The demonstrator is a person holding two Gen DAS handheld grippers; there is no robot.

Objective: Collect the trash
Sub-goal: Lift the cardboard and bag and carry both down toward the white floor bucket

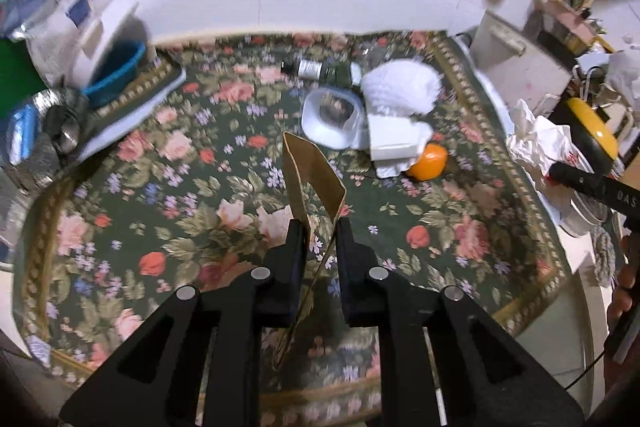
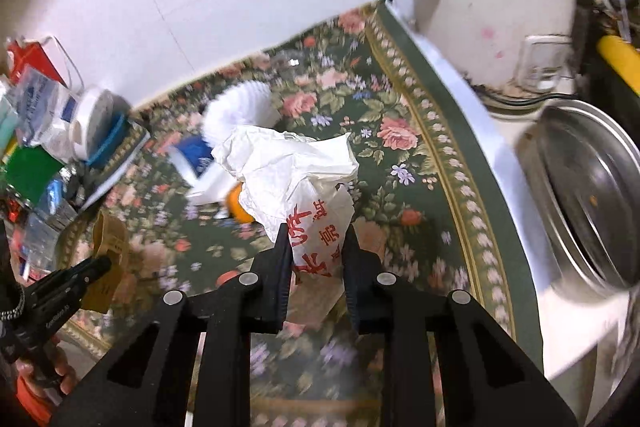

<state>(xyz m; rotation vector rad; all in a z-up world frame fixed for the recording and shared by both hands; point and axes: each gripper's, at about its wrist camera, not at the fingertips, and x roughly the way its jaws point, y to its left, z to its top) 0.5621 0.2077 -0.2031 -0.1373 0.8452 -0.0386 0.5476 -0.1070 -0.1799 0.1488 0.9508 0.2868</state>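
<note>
My left gripper [image 1: 320, 227] is shut on a folded brown paper piece [image 1: 310, 175] and holds it above the floral tablecloth [image 1: 180, 195]. My right gripper [image 2: 316, 231] is shut on a crumpled white plastic bag with red print [image 2: 296, 179], also held above the cloth. The bag shows at the right edge of the left wrist view [image 1: 540, 143]. The brown paper shows in the right wrist view [image 2: 110, 243] at the left. On the cloth lie an orange [image 1: 428, 161], white tissue and paper [image 1: 394, 139], a white fluted paper cup [image 1: 400, 85], a clear plastic lid [image 1: 330, 115] and a small dark bottle [image 1: 316, 69].
A white jar [image 1: 108, 43] over a blue container [image 1: 120, 71], foil and packets crowd the left. A metal pot lid [image 2: 588, 195] sits on the white counter at the right. A white wall stands behind the table.
</note>
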